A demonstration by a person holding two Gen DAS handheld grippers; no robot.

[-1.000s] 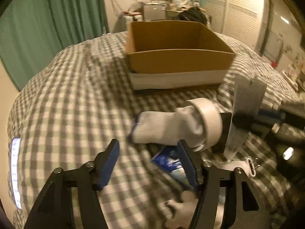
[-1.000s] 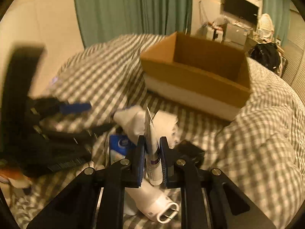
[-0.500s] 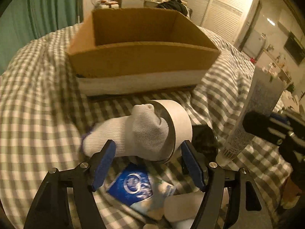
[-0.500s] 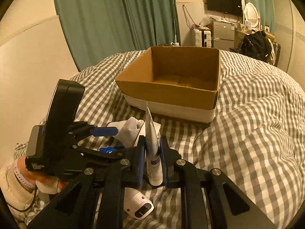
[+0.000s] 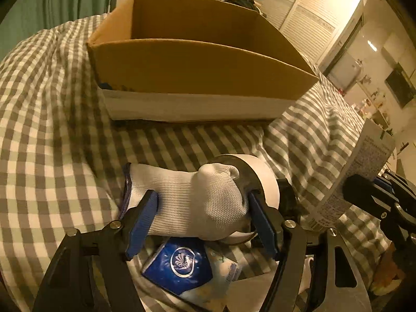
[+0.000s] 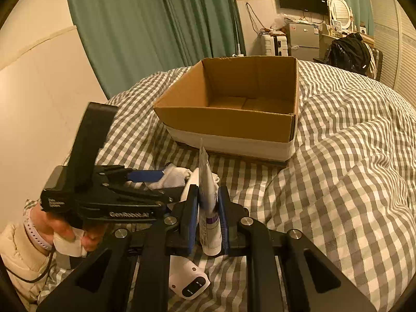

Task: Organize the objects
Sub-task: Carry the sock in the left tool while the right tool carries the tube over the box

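**Both our grippers loaded beside the cardboard box**

Checked grey-and-white bedding (image 6: 351,182) spreads under everything we see, with green curtains (image 6: 145,26) behind it. On the bedding sits an open cardboard box (image 6: 234,104), its floor bare in the right wrist view.

Our left gripper (image 5: 202,218) has its blue pads pressed in on either side of a white knitted glove (image 5: 192,197), so the jaws are clenched on it. The glove is stuffed through a white roll of tape (image 5: 262,174), and its cuff points left. Just below lies a blue tissue packet (image 5: 179,262) on the bedding, near the box's front wall.

Our right gripper (image 6: 209,208) pinches a white tube (image 6: 208,195) with purple print, held upright with its crimped end up and its cap end down between the pads. In the left wrist view the same tube (image 5: 364,166) leans at the right edge. Beneath our right gripper a small white device (image 6: 189,280) rests on the bedding. The left hand (image 6: 65,231) grips its handle at lower left.
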